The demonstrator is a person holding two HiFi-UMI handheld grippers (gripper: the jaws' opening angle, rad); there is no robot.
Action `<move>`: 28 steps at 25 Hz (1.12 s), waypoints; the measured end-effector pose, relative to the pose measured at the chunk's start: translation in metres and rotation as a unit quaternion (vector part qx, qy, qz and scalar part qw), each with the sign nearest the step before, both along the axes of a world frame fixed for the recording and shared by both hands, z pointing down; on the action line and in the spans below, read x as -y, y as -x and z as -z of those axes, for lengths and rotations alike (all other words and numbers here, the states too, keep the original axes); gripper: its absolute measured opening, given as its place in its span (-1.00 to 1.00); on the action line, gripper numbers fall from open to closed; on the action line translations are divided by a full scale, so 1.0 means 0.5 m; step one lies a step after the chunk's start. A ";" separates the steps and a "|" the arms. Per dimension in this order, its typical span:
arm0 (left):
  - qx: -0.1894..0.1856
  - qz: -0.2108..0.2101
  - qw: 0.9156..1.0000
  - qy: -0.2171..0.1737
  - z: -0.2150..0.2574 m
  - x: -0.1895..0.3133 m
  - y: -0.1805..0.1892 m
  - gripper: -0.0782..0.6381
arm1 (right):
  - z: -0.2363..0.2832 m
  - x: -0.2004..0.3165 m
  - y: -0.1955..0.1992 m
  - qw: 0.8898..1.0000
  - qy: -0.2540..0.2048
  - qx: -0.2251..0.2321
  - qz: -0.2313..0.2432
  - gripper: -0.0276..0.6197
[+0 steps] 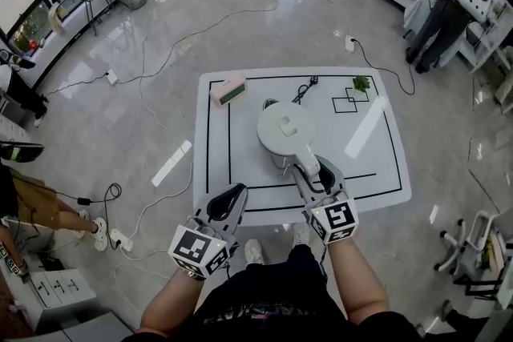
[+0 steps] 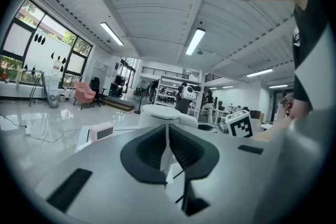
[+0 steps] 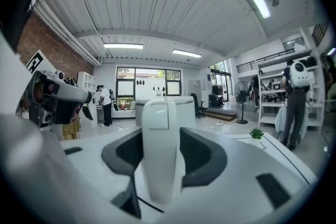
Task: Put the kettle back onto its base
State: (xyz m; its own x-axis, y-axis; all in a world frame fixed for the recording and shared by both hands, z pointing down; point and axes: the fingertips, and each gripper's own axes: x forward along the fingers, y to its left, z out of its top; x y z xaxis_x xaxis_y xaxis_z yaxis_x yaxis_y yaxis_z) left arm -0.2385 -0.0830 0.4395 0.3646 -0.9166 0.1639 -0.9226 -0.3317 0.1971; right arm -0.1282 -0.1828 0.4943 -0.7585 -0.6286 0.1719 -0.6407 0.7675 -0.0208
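A white kettle (image 1: 284, 130) stands upright near the middle of the white table (image 1: 377, 172), its handle (image 1: 306, 162) pointing toward me. Whatever is beneath the kettle is hidden under it. My right gripper (image 1: 311, 171) is open, with a jaw on each side of the handle. In the right gripper view the handle (image 3: 160, 155) fills most of the gap in my right gripper (image 3: 161, 160), and a thin slit shows at the right pad. My left gripper (image 1: 231, 196) is shut on nothing at the table's front edge, left of the kettle. The left gripper (image 2: 168, 157) view shows the kettle (image 2: 160, 115) ahead.
A pink digital clock (image 1: 228, 91) sits at the table's back left and a small green plant (image 1: 361, 82) at the back right. A black cord with a plug (image 1: 304, 90) lies behind the kettle. Cables run across the floor. A person (image 1: 437, 16) stands by shelves far right.
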 end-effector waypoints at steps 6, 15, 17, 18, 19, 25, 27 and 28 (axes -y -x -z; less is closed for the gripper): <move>-0.006 -0.074 0.997 -0.007 -0.007 0.005 -0.057 -0.49 | 0.018 -0.038 -0.078 0.999 -0.007 -0.006 -0.049 -0.27; -0.024 -0.200 0.979 -0.020 -0.003 -0.009 -0.198 -0.37 | 0.095 -0.108 -0.214 0.991 -0.028 0.007 -0.128 -0.27; -0.025 -0.222 0.974 -0.025 0.006 -0.015 -0.231 -0.37 | 0.113 -0.115 -0.240 0.991 -0.023 0.014 -0.134 -0.27; -0.026 -0.229 0.973 -0.026 0.010 -0.015 -0.247 -0.37 | 0.119 -0.114 -0.255 0.990 -0.018 0.020 -0.137 -0.27; -0.027 -0.234 0.971 -0.027 0.013 -0.013 -0.263 -0.37 | 0.124 -0.110 -0.270 0.990 -0.014 0.027 -0.139 -0.27; -0.028 -0.226 0.973 -0.024 0.004 0.009 -0.352 -0.37 | 0.132 -0.071 -0.340 0.992 -0.009 0.037 -0.118 -0.27; -0.026 -0.207 0.978 -0.021 0.003 0.021 -0.380 -0.37 | 0.134 -0.054 -0.359 0.995 -0.009 0.036 -0.097 -0.27; -0.025 -0.196 0.980 -0.021 0.004 0.029 -0.395 -0.37 | 0.134 -0.043 -0.370 0.996 -0.009 0.035 -0.085 -0.27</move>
State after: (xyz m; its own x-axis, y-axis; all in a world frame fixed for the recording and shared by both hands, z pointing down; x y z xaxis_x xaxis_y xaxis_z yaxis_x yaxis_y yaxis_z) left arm -0.0411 -0.0975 0.4376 0.6972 -0.7097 0.1016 -0.7117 -0.6681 0.2172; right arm 0.0569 -0.1611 0.4273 -0.6508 -0.7513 0.1095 -0.7588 0.6488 -0.0579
